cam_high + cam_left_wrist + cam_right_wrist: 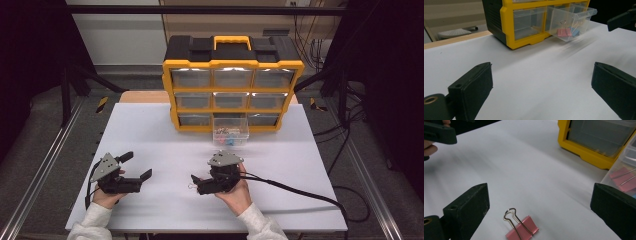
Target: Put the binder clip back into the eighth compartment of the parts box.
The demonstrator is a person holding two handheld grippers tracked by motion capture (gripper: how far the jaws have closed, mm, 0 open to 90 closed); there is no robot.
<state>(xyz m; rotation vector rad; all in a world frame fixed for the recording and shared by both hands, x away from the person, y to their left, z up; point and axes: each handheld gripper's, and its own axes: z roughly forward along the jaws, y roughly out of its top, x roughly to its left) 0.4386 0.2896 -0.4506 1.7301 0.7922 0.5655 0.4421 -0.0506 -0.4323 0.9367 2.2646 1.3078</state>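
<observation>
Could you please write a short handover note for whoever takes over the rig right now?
Left gripper: open, holding nothing, resting at the table's left front.
Right gripper: open, jaws either side of a pink binder clip lying loose on the table, not gripped.
Organizer: bottom-middle drawer pulled out, pink and blue clips inside.
Done: drawer opened.
Left, probably: close on the loose clip, drop it into the drawer, push the drawer shut.

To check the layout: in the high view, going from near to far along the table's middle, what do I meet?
Right tongs → open clear drawer holding clips → yellow organizer.
</observation>
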